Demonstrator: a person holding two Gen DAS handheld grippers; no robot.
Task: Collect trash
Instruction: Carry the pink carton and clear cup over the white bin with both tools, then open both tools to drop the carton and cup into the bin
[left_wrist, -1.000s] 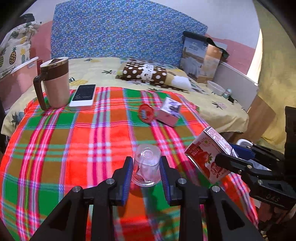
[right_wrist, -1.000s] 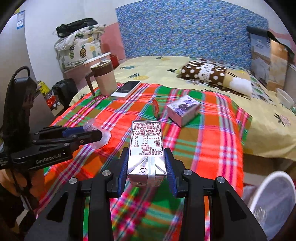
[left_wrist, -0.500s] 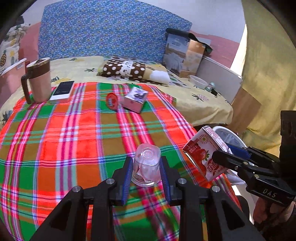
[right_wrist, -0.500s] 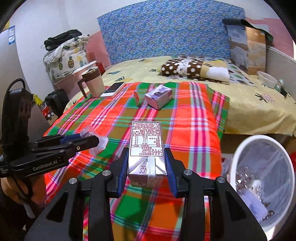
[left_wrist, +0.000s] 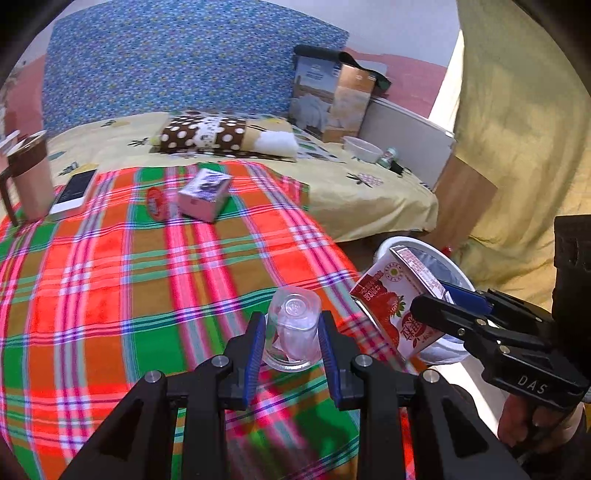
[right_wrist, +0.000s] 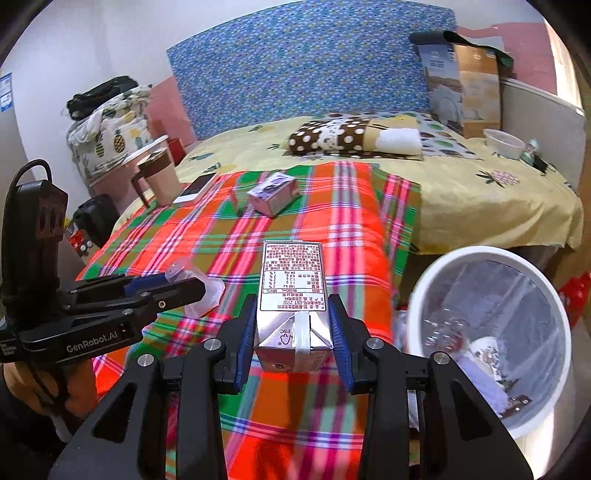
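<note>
While both grippers are loaded, the white trash bin (right_wrist: 417, 291) sits on the floor off the right edge of the plaid blanket (left_wrist: 110, 280), lined with a clear bag and already holding some scraps.

Right gripper (right_wrist: 293, 330): clenched on a milk carton (right_wrist: 291, 295), blue pads pressed to its two side faces. Carton's long axis runs forward along the fingers, silver folded end toward the camera, printed panel up. In the left wrist view the same carton (left_wrist: 391, 299) shows its red strawberry face and hangs in front of the bin rim (left_wrist: 424, 245).

Left gripper (left_wrist: 291, 330): clenched on a clear plastic cup (left_wrist: 293, 325), held with its base pointing away from the camera, something pale crumpled inside. It hangs over the blanket's right portion, left of the carton.

Key relation: bin lies to the right of and below both tools. Right hand is the nearer; carton sits just beside the rim, not yet over the opening. Cup is one step further off, with the carton between it and the bin.

Judgement: carton likely drops first, then the cup crosses over.

Left on the blanket, far side: small purple box (left_wrist: 205, 194) and a red round item (left_wrist: 157, 203) touching it.
</note>
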